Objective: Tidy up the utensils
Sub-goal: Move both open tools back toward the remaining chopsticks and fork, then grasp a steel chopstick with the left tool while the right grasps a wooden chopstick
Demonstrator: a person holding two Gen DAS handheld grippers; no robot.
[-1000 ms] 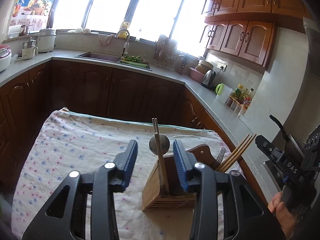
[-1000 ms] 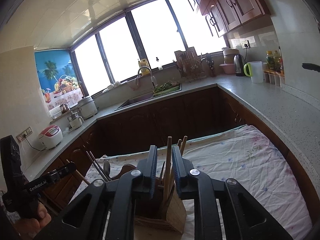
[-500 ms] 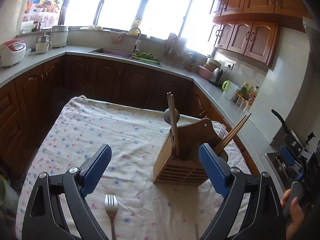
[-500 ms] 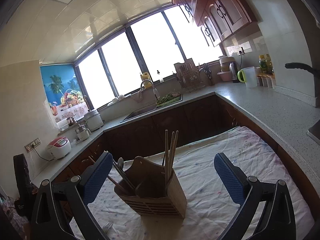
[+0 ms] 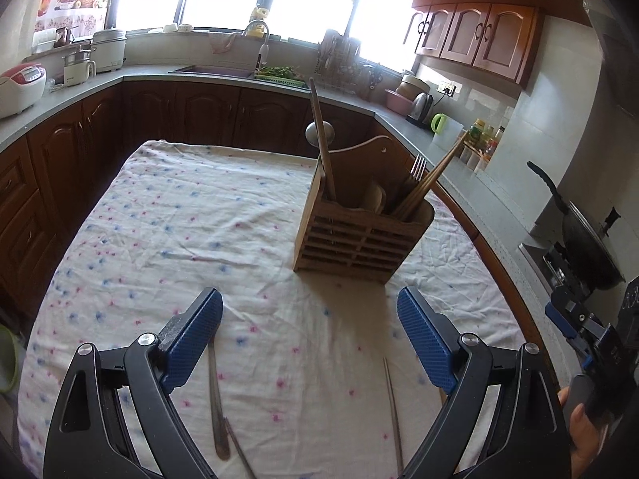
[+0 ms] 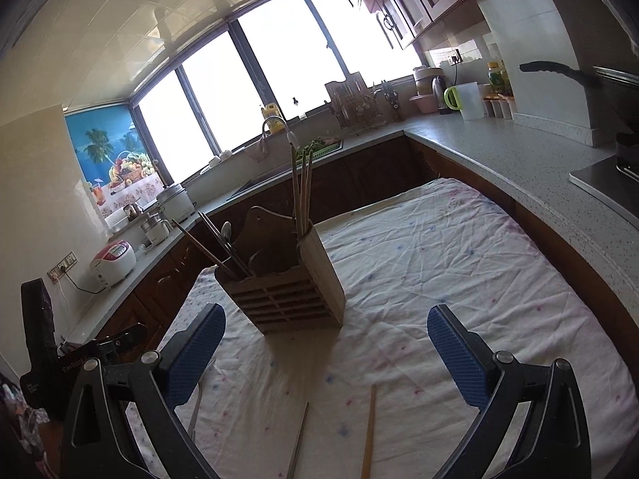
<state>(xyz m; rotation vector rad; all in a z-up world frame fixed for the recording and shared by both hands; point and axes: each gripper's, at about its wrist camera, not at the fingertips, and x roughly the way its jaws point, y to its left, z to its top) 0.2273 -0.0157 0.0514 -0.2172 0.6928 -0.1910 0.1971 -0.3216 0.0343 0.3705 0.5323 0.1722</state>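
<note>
A second ago my left tool [image 5: 309, 333] was closed around the chopsticks in the wooden holder [image 5: 359, 235], and my right tool [image 6: 325, 347] around another pair there. Both now stand wide apart and empty, drawn back, with loose utensils [image 5: 217, 403] come into view between them.
</note>
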